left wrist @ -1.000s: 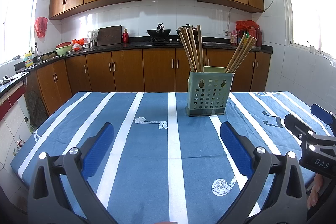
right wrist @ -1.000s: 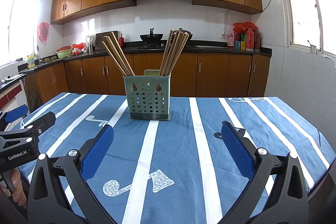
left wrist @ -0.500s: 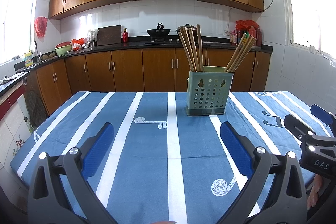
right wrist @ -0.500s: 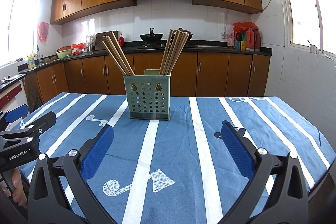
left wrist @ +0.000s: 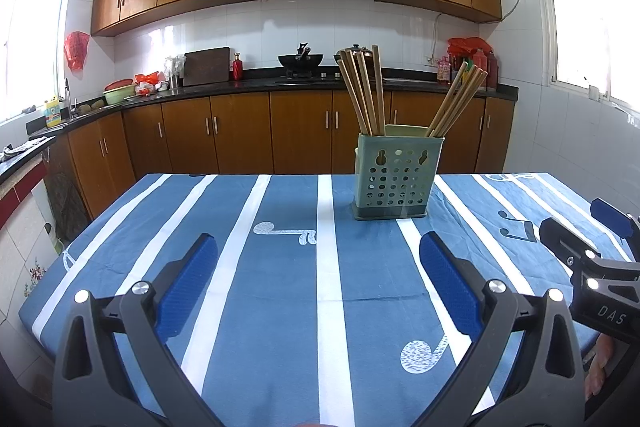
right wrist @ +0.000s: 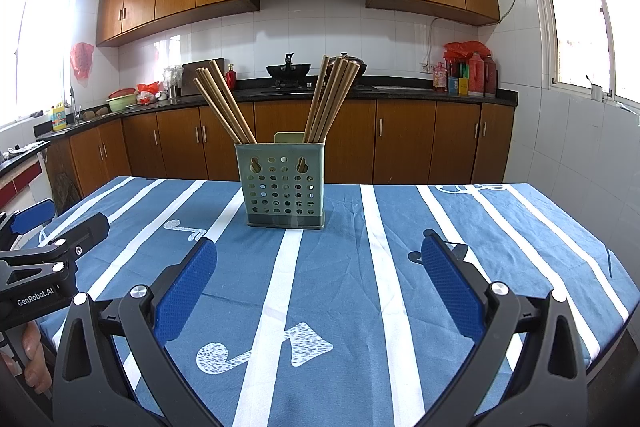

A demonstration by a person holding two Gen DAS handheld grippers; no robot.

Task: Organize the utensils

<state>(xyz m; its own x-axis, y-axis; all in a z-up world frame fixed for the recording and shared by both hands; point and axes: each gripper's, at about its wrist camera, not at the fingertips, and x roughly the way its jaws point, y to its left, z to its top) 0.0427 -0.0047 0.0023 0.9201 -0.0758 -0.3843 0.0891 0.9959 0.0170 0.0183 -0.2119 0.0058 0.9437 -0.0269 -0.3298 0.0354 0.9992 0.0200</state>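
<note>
A pale green perforated utensil holder [left wrist: 394, 177] stands upright on the blue striped tablecloth [left wrist: 280, 287]; it also shows in the right wrist view [right wrist: 284, 185]. Two bunches of wooden chopsticks lean in it, one on the left [right wrist: 224, 107] and one on the right [right wrist: 330, 99]. My left gripper [left wrist: 318, 281] is open and empty, above the cloth, well short of the holder. My right gripper [right wrist: 316, 285] is open and empty, also short of the holder. Each gripper shows at the edge of the other's view.
The table's far edge lies just behind the holder. Wooden kitchen cabinets [right wrist: 400, 147] and a dark counter with a wok [right wrist: 289, 71] stand beyond. A tiled wall with a window [right wrist: 576, 7] is on the right.
</note>
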